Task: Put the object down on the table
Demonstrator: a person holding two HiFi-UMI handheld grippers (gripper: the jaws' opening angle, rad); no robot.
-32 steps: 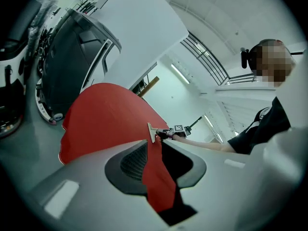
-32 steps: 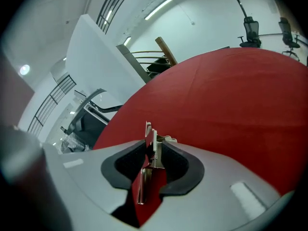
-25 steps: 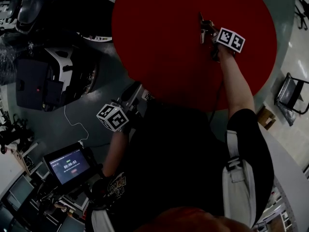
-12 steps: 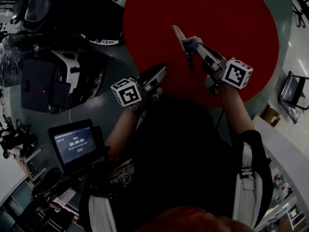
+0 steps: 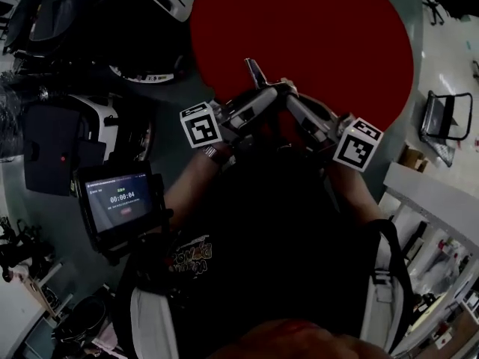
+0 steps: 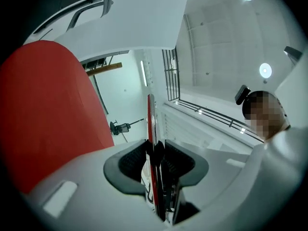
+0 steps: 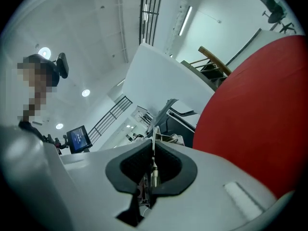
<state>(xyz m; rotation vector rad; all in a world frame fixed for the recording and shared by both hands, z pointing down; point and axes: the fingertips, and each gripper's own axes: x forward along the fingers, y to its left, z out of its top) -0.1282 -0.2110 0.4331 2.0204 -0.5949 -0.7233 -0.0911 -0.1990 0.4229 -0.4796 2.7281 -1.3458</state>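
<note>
Looking along the left gripper (image 6: 155, 150), I see its two jaws pressed tight on a thin flat object (image 6: 151, 117). It stands on edge between the pads and sticks out past the tips. The right gripper (image 7: 153, 158) is pinched on a thin edge too, and I think it is the same object.

In the head view the two grippers meet almost tip to tip. The object's long side pokes out beyond both tips.

The red round table (image 5: 322, 28) lies further out past the tips, to the left of the left jaws and to the right of the right jaws. I think the object must go forward and down to reach it. Both hands look about equally near.

I only see the object edge-on, so I cannot tell what it is. Its near end hides inside the jaws. The head view is dark, so I cannot see just where each jaw grips.
</note>
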